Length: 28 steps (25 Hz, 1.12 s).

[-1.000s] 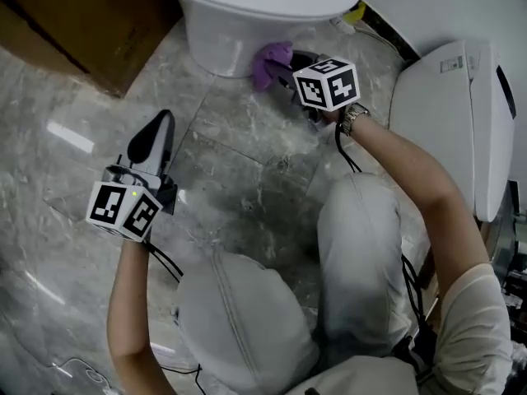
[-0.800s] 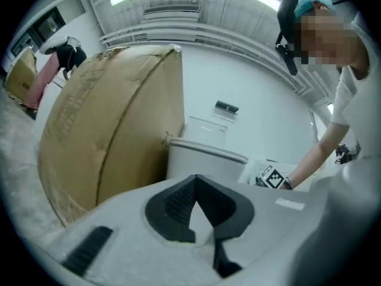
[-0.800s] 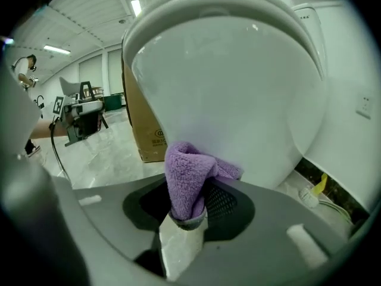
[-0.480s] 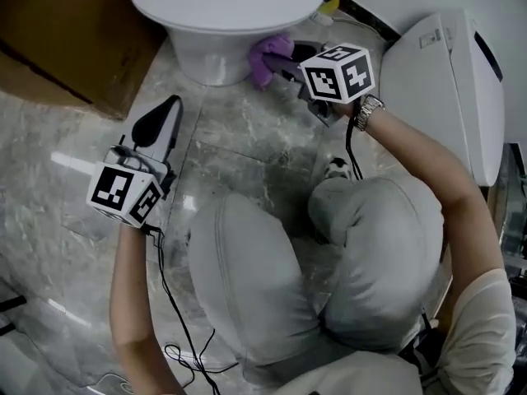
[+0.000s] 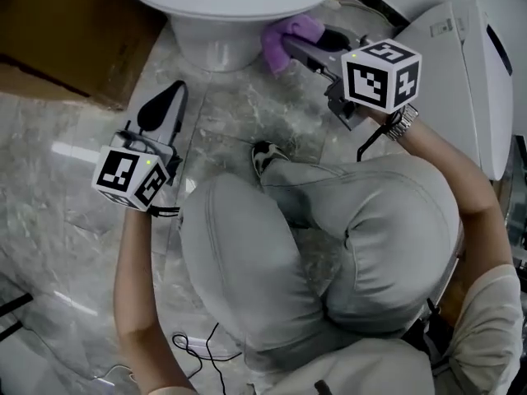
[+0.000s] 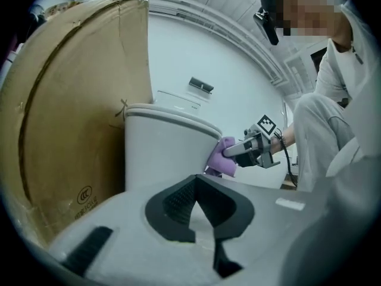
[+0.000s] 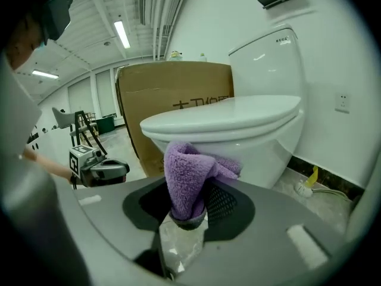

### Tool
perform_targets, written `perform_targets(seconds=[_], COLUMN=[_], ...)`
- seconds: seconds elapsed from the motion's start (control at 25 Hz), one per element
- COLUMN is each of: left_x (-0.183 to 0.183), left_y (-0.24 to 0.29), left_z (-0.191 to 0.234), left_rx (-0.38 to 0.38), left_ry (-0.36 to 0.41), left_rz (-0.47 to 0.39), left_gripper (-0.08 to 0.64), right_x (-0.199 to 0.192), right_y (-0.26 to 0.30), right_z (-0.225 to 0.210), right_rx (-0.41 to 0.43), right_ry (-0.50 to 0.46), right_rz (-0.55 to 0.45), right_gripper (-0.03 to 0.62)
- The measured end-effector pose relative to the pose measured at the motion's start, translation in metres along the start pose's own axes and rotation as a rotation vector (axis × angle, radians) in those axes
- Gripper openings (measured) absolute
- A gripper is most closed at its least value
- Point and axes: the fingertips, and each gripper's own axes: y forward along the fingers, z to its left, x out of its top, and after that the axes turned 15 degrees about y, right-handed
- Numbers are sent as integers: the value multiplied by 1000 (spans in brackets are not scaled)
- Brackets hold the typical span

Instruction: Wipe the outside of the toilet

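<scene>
A white toilet (image 5: 216, 46) stands at the top of the head view, lid down. My right gripper (image 5: 290, 46) is shut on a purple cloth (image 5: 290, 33) and presses it against the right side of the bowl, just under the rim. The right gripper view shows the cloth (image 7: 187, 177) bunched between my jaws in front of the toilet (image 7: 238, 124). My left gripper (image 5: 167, 97) hovers over the floor left of the bowl's base, shut and holding nothing. The left gripper view shows the toilet (image 6: 161, 154) with the cloth (image 6: 221, 162) and the right gripper (image 6: 250, 149) at its right side.
A brown cardboard box (image 5: 66, 31) stands close to the toilet's left. A white ceramic piece (image 5: 461, 81) lies at the right. The person's bent knees (image 5: 329, 237) and a shoe (image 5: 265, 156) fill the middle over a marble floor. A cable (image 5: 198, 348) trails at the bottom.
My right gripper and the cloth have slid right and up along the bowl's side. The person's knees have moved in under the view. My left gripper has stayed roughly where it was.
</scene>
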Motion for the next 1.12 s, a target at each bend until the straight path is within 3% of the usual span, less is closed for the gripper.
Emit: perform_targets(seconds=[0.2,0.36,0.48,0.68,0.92,1.12], left_x=[5,-19,-40,-55,-61,-54], left_y=[-20,-20,-10,-12,-27,-26], left_z=[9,8,4,14,46,44], left_rx=[38,31,-1,27,148,138], left_ry=[-12,-13,14,-29,-77,-53], left_rz=[-3,39,83,90,70,87], left_gripper=[6,6,6,6,6,6], right_x=[-47,-98,-140,-198,-211,-211], right_y=[28,73,113,157,190,205], right_z=[1,-9,-36,-81,-101,-101], right_rx=[-30,-33,-83,-209,-274,-302], right_ry=[-2,-5,49,197,230,234], right_rz=[63,154,210,282,249,238], right_gripper=[143,143,143,144,144,146])
